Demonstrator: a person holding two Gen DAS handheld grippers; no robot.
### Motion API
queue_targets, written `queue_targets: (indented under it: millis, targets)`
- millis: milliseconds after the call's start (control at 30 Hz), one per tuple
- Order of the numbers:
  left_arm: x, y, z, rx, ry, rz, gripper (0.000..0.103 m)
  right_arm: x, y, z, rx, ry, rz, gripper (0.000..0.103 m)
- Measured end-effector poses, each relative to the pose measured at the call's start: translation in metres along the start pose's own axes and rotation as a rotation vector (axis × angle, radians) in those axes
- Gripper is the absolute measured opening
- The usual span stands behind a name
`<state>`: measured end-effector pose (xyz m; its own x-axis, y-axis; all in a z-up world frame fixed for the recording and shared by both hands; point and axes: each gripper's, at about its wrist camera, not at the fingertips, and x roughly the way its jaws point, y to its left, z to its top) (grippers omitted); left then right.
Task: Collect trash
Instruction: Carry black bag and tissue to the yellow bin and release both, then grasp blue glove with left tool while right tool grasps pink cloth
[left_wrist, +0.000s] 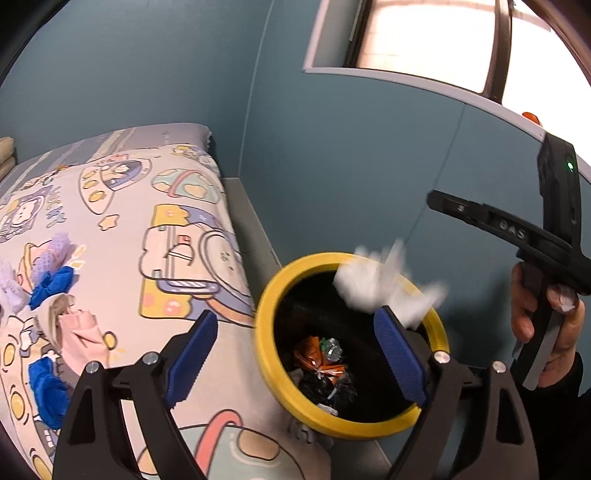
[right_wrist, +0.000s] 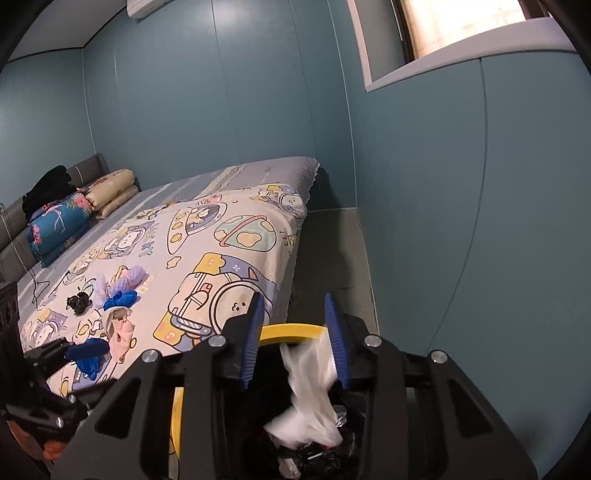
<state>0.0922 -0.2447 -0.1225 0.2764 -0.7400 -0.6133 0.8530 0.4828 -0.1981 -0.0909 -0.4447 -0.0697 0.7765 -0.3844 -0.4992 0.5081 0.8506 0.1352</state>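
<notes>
A bin with a yellow rim (left_wrist: 266, 306) and black inside stands on the floor beside the bed; it holds crumpled orange and black wrappers (left_wrist: 321, 362). A blurred white tissue (left_wrist: 384, 288) is in the air over the bin mouth, and shows between the right fingers (right_wrist: 314, 391). My left gripper (left_wrist: 295, 354) is open and empty above the bin. My right gripper (right_wrist: 295, 332) is open over the bin (right_wrist: 288, 330), with the tissue dropping out of it. The right gripper's body and the hand holding it (left_wrist: 543, 325) show in the left wrist view.
The bed with a cartoon-print cover (right_wrist: 207, 251) carries a heap of blue, purple and pink items (right_wrist: 118, 295) and a small black object (right_wrist: 78, 302). Folded quilts (right_wrist: 62, 225) lie at the headboard. Blue walls and a window (left_wrist: 424, 37) close in the grey floor strip (right_wrist: 332, 266).
</notes>
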Motion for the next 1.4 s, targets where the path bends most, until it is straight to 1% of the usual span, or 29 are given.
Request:
queue_targets:
  millis: [67, 200, 333, 400, 433, 567, 633, 800, 833, 967, 1067, 1200, 1300, 1400]
  targets:
    - [-0.005, 0.006, 0.001, -0.003, -0.009, 0.018, 0.083, -0.001, 0.002, 0.001, -0.007, -0.007, -0.005, 0.032]
    - [-0.019, 0.027, 0.005, -0.028, -0.037, 0.057, 0.084, -0.001, 0.01, 0.001, -0.027, -0.018, 0.026, 0.032]
    - [-0.035, 0.055, 0.006, -0.06, -0.066, 0.117, 0.085, 0.002, 0.03, 0.003, -0.065, -0.031, 0.079, 0.032]
    - [-0.046, 0.073, 0.006, -0.084, -0.08, 0.154, 0.085, 0.007, 0.046, 0.003, -0.088, -0.034, 0.113, 0.035]
    - [-0.051, 0.081, 0.007, -0.092, -0.088, 0.173, 0.085, 0.011, 0.058, 0.003, -0.107, -0.034, 0.136, 0.037]
    - [-0.076, 0.119, 0.004, -0.133, -0.113, 0.26, 0.088, 0.026, 0.105, 0.002, -0.173, -0.02, 0.229, 0.039]
    - [-0.09, 0.142, 0.0, -0.16, -0.122, 0.305, 0.088, 0.035, 0.129, 0.001, -0.203, -0.008, 0.271, 0.045]
    - [-0.12, 0.193, -0.017, -0.223, -0.128, 0.413, 0.089, 0.065, 0.187, -0.012, -0.286, 0.044, 0.36, 0.045]
    - [-0.123, 0.2, -0.022, -0.232, -0.128, 0.422, 0.089, 0.073, 0.2, -0.017, -0.31, 0.063, 0.379, 0.045]
    - [-0.125, 0.224, -0.046, -0.276, -0.097, 0.426, 0.089, 0.1, 0.234, -0.033, -0.378, 0.128, 0.434, 0.045]
    - [-0.11, 0.232, -0.065, -0.309, -0.05, 0.414, 0.089, 0.117, 0.25, -0.046, -0.425, 0.171, 0.464, 0.045]
    - [-0.088, 0.239, -0.087, -0.359, 0.01, 0.367, 0.089, 0.14, 0.261, -0.064, -0.464, 0.245, 0.502, 0.045]
    - [-0.071, 0.245, -0.095, -0.407, 0.045, 0.324, 0.089, 0.156, 0.267, -0.078, -0.498, 0.31, 0.516, 0.045]
    - [-0.06, 0.246, -0.098, -0.43, 0.064, 0.284, 0.089, 0.163, 0.27, -0.086, -0.53, 0.335, 0.515, 0.045]
